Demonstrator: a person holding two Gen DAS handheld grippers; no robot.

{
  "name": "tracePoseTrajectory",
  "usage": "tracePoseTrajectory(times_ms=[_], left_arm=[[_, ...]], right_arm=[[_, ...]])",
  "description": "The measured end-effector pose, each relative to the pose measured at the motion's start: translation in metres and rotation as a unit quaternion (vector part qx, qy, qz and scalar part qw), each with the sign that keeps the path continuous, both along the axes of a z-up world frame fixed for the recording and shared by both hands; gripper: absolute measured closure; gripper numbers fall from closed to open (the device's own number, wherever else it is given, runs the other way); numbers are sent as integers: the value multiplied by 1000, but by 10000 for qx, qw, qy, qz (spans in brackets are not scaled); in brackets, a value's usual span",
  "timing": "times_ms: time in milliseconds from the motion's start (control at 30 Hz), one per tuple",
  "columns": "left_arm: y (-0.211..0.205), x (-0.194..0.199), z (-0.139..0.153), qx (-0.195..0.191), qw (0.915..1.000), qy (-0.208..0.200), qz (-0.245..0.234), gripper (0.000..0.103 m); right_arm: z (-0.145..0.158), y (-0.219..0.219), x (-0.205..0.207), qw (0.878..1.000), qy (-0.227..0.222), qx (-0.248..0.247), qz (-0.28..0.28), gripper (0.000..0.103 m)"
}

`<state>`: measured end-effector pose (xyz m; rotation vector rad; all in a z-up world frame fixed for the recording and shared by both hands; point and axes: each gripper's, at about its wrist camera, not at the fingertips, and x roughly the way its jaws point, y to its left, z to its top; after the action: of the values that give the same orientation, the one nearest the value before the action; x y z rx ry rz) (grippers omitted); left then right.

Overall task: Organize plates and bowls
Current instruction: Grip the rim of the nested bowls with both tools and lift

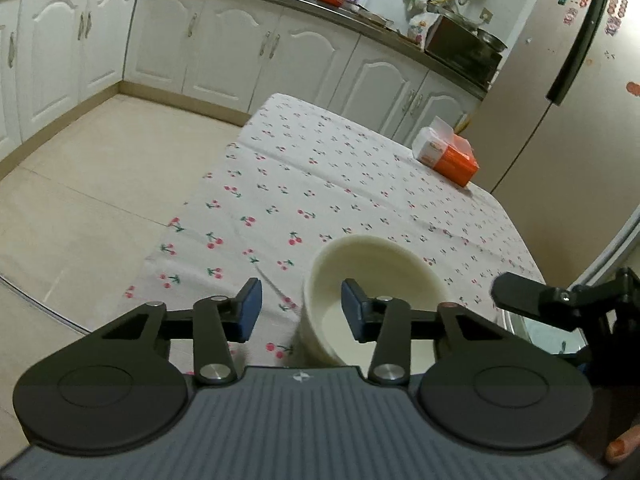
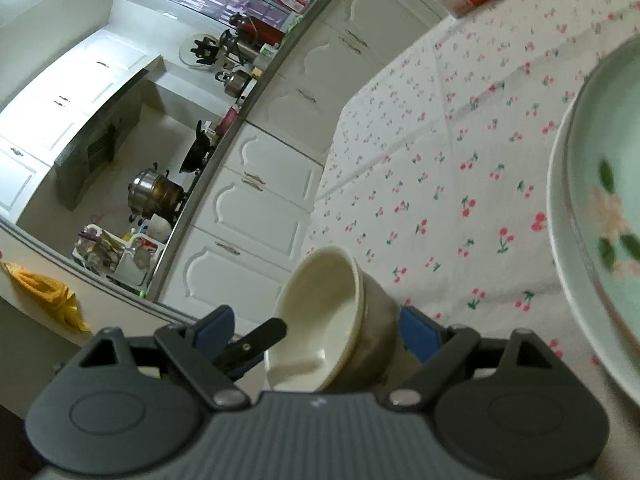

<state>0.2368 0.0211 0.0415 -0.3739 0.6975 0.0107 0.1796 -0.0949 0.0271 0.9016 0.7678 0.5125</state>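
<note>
Left claw [image 1: 302, 310] straddles the cream bowl [image 1: 376, 280] rim unclamped near the bench [image 1: 320, 184] edge, right claw [image 2: 316, 330] wide around it ungripped; a bump could tip it off.

The tabletop [image 1: 320, 168] is free across its middle and far left part. A cream bowl [image 1: 372, 292] stands at the near edge, an orange box [image 1: 450, 156] blocks the far right corner, and a green plate [image 2: 600, 216] lies near right.
</note>
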Motion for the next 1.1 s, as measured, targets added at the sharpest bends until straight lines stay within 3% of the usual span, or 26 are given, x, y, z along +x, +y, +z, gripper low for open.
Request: tracePoseTrajectory(times_ms=[700,1100], left_arm=[[-11,10,-11,197,9993,269,-173,58],[-22,14,-10,452,9983,243,-274,73]], right_arm=[[-10,18,14,9997,114,27,216,13],[-13,18,11,9998,75,93,177,13]])
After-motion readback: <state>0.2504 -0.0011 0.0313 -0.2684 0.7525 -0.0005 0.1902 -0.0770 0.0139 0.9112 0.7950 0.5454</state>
